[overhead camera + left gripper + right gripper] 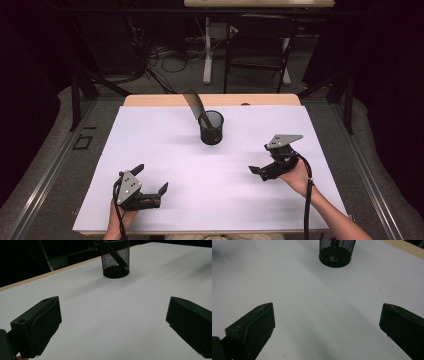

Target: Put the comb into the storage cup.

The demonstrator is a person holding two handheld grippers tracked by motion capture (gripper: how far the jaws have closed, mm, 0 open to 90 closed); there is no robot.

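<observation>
Nearest the camera, my left gripper [151, 182] sits close to the near-left corner of the white-covered table [150, 150], jaws spread wide and holding nothing. In the left gripper view both black jaws stand well apart with bare white surface between them. My right gripper [261, 165] sits toward the near-right side of the table, likewise released and empty; the right gripper view shows the same wide gap between its jaws.

Toward the middle of the far edge stands the black wire-mesh cylindrical pen cup [211, 127], upright. A dark flat strip-shaped tool [194, 104] leans inside it, its upper end tilting out over the rim toward the far-left. I cannot tell what the tool is. The cup also appears ahead of each gripper in the left gripper view [116, 262] and the right gripper view [336, 252], well apart from both.

Judgement: neither gripper touches the cup or the tool, so no grasp is in hand; I read this as a rest position with the tool lodged in the cup. Any further move calls for a forward reach from one gripper, approaching the projecting upper end without tipping the light cup.
</observation>
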